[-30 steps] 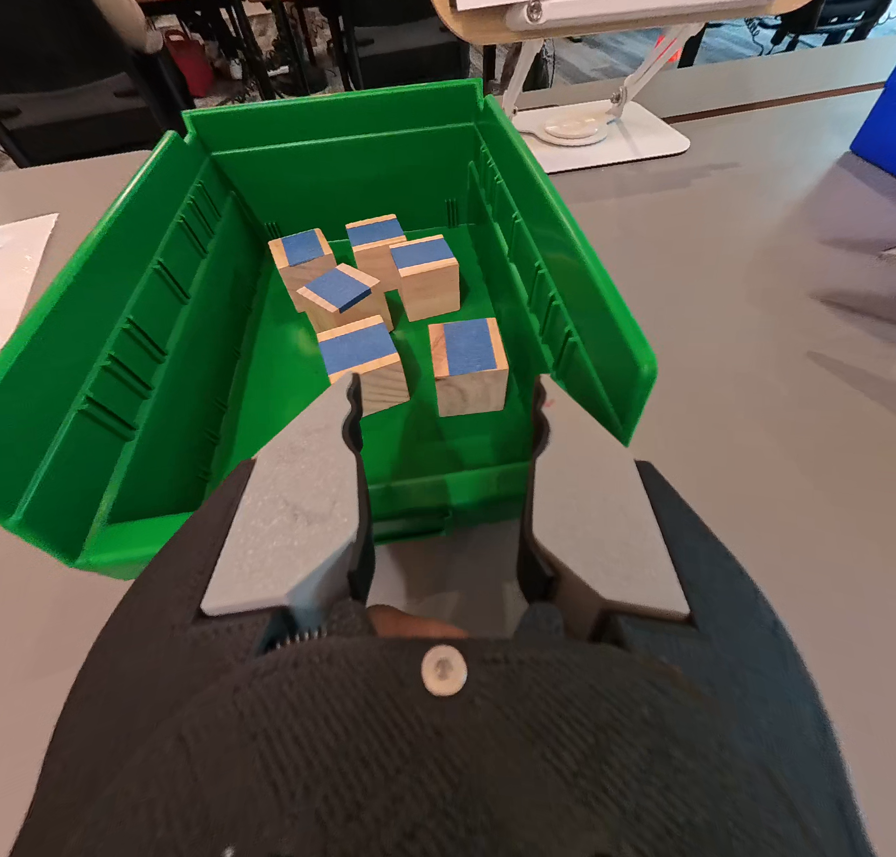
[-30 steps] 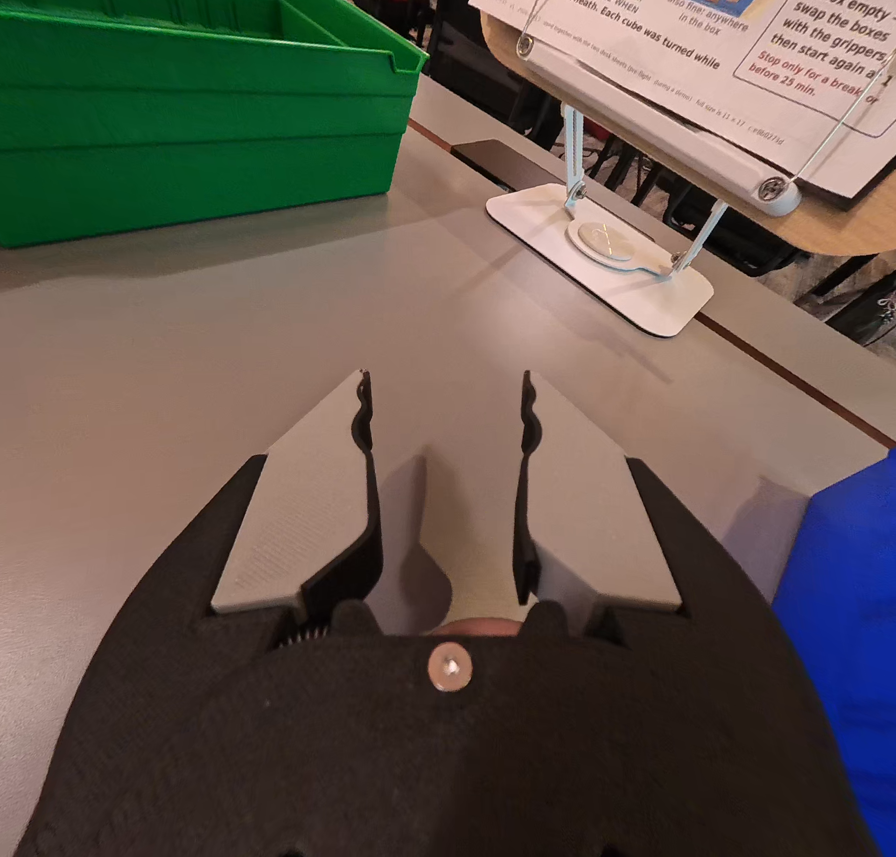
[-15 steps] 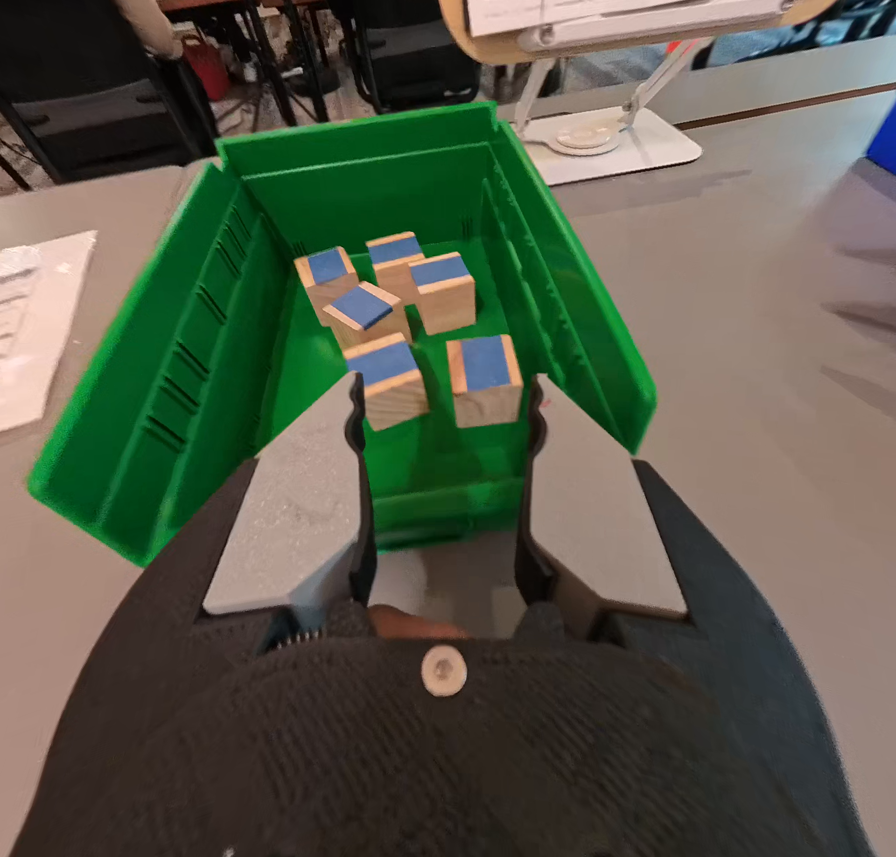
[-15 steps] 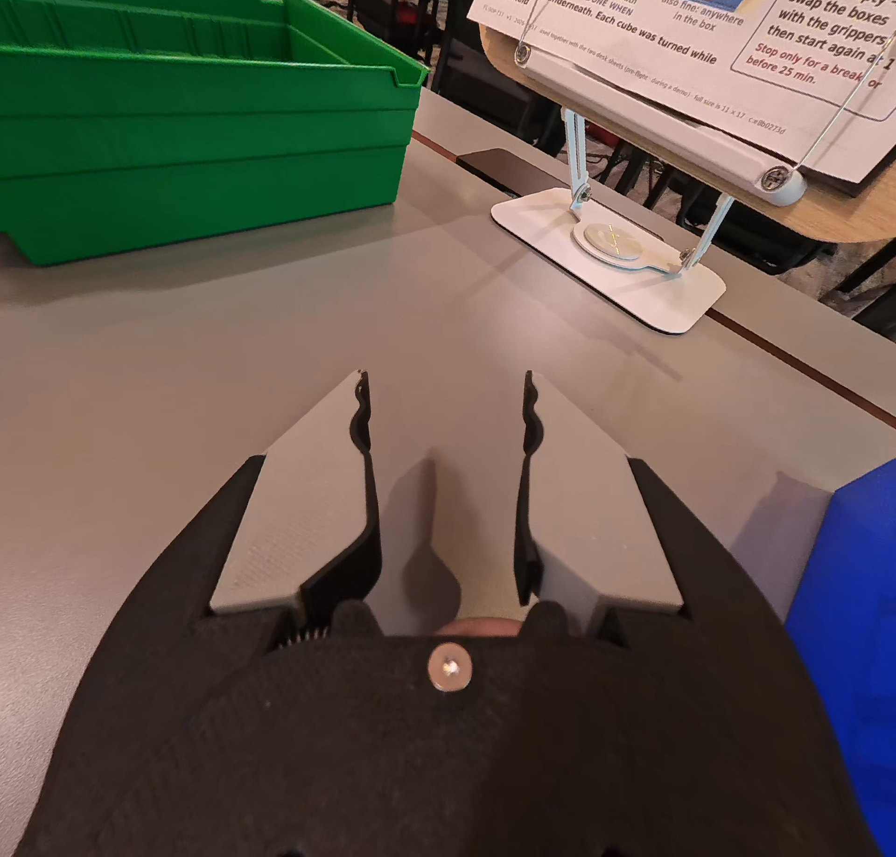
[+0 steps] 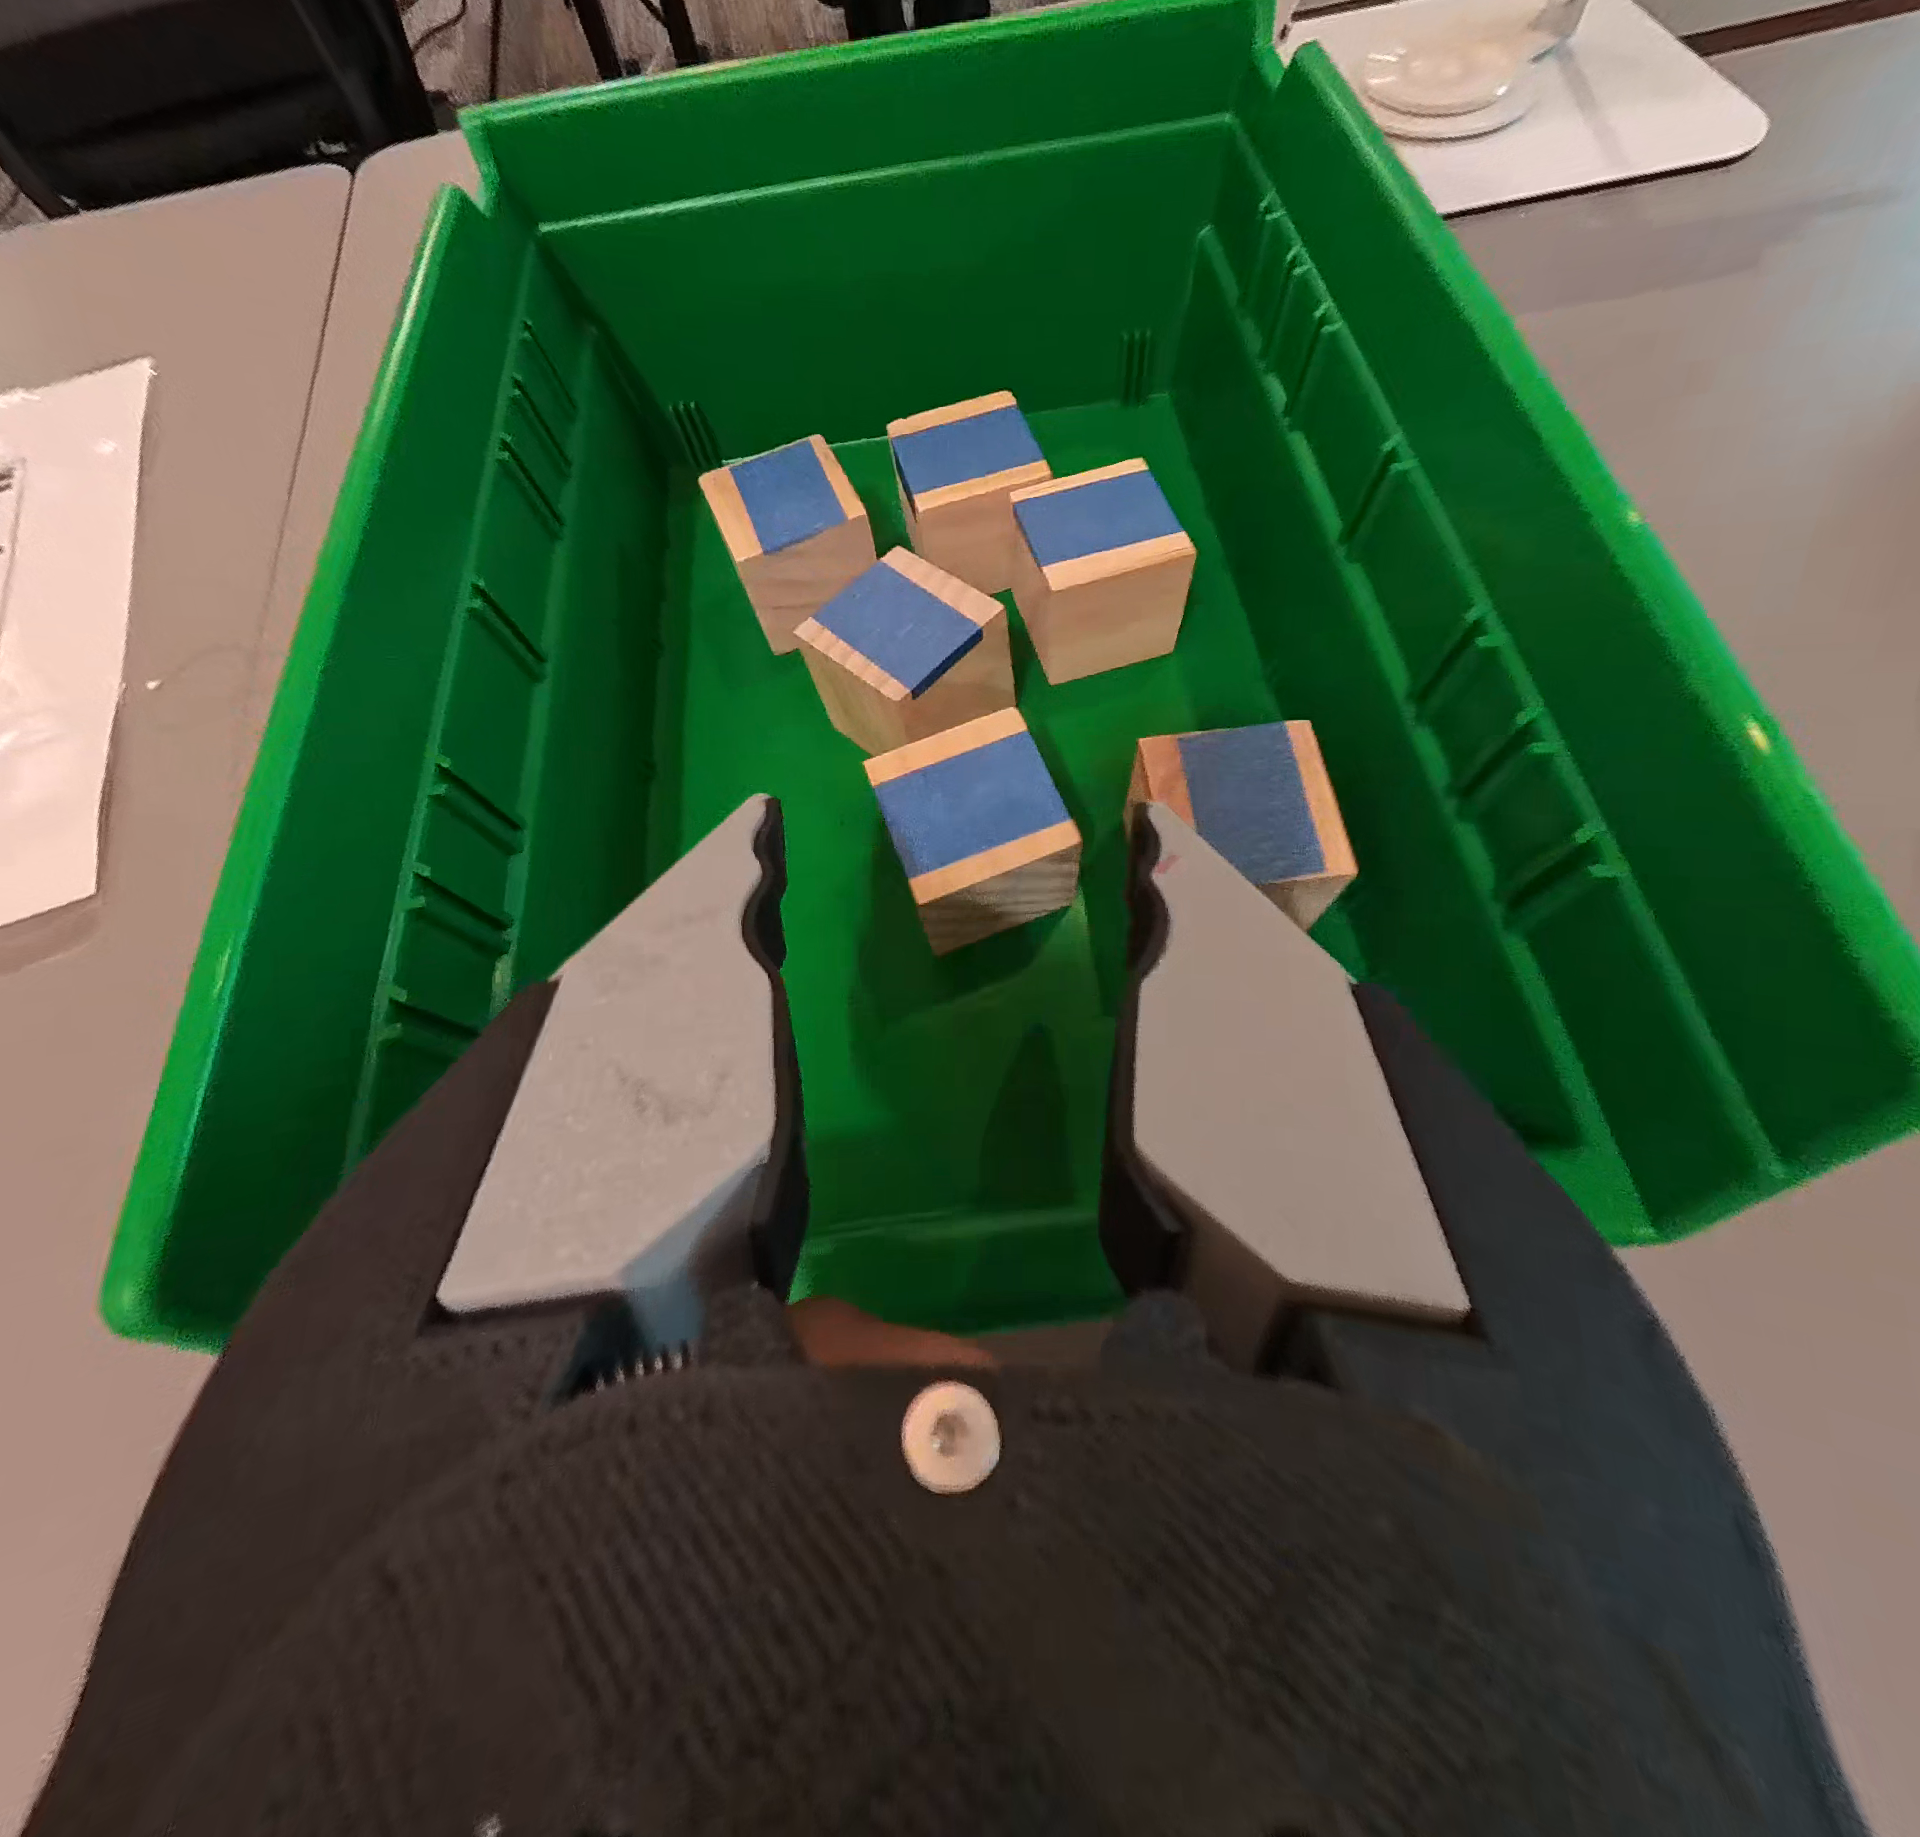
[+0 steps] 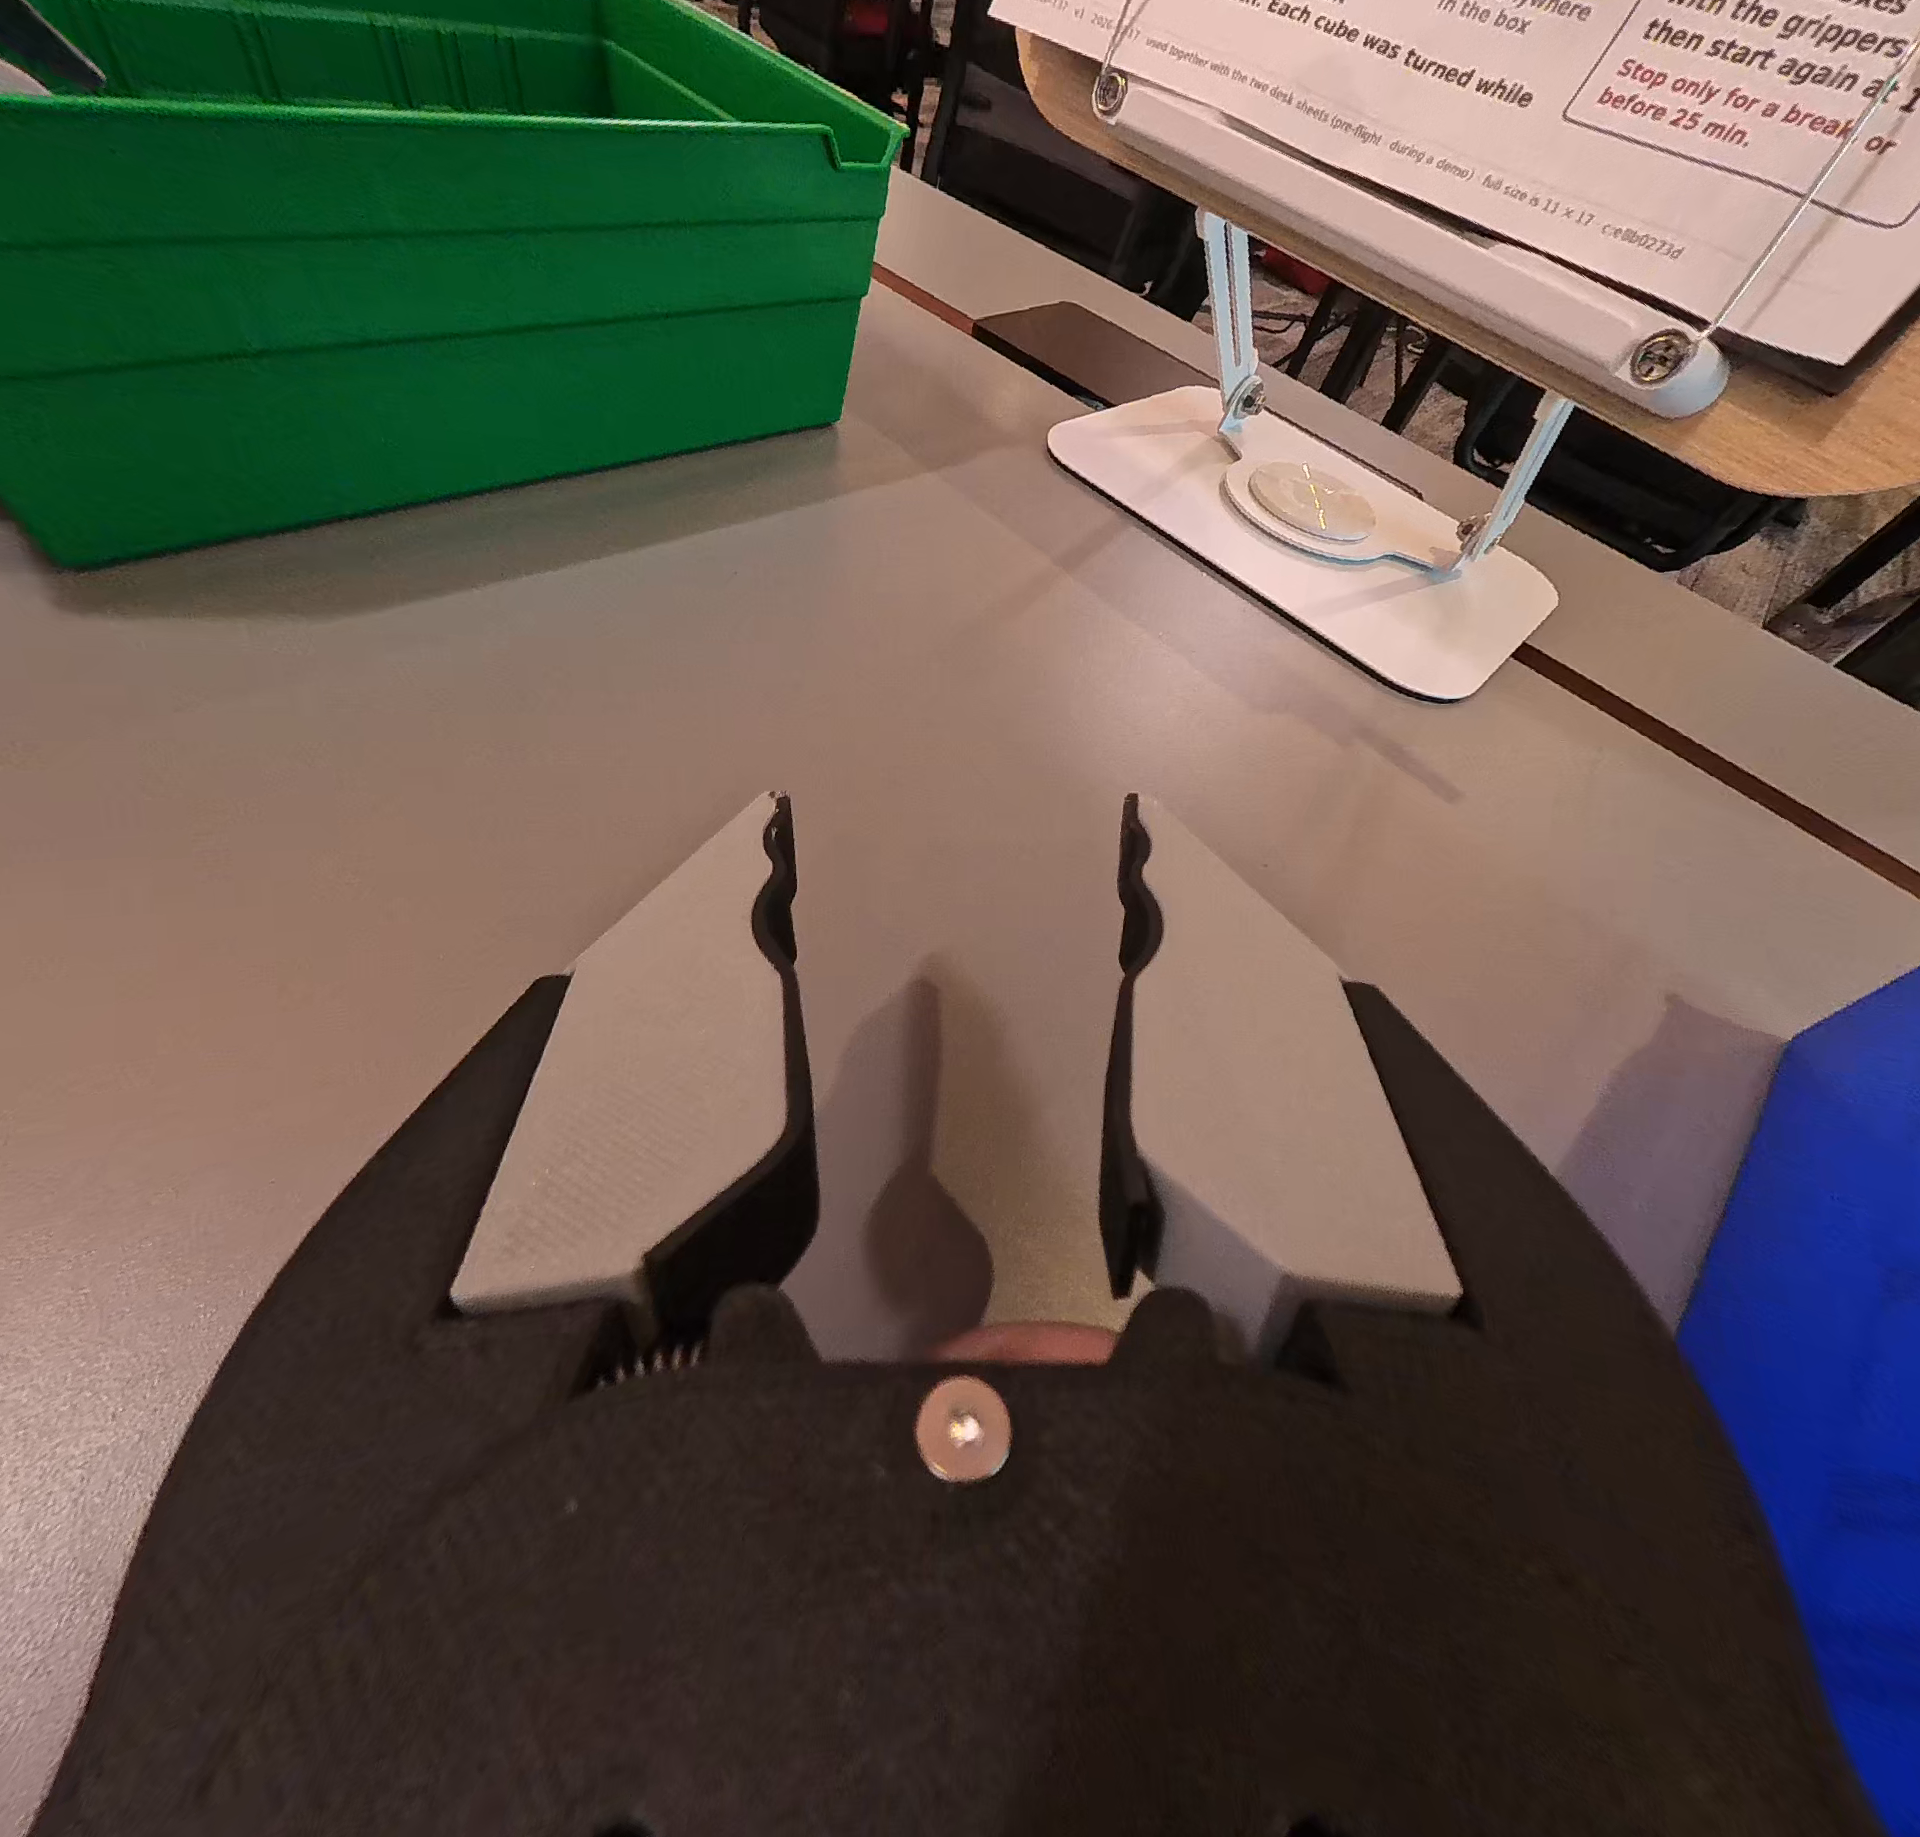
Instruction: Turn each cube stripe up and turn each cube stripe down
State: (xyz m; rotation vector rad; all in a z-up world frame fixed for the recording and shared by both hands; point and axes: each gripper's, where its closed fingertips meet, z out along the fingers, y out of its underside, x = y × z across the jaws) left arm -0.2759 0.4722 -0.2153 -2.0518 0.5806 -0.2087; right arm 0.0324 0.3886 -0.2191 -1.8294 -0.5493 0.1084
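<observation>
Our left hand-held gripper [image 5: 951,831] has moved in over the bin [image 5: 436,707], jaws open and empty; six cubes [image 5: 971,831] sit stripe-up toward its far wall. Our right hand-held gripper [image 6: 956,821] stays open over the table [image 6: 416,748].

Six wooden cubes [image 5: 971,837] in green bin [image 5: 499,748], all with blue stripe up: four clustered toward far wall, two nearer front edge. One green bin. One blue box [image 6: 1829,1372] at table's right edge. One document stand [image 6: 1340,530]. One paper sheet [image 5: 57,644] at table's left edge.
</observation>
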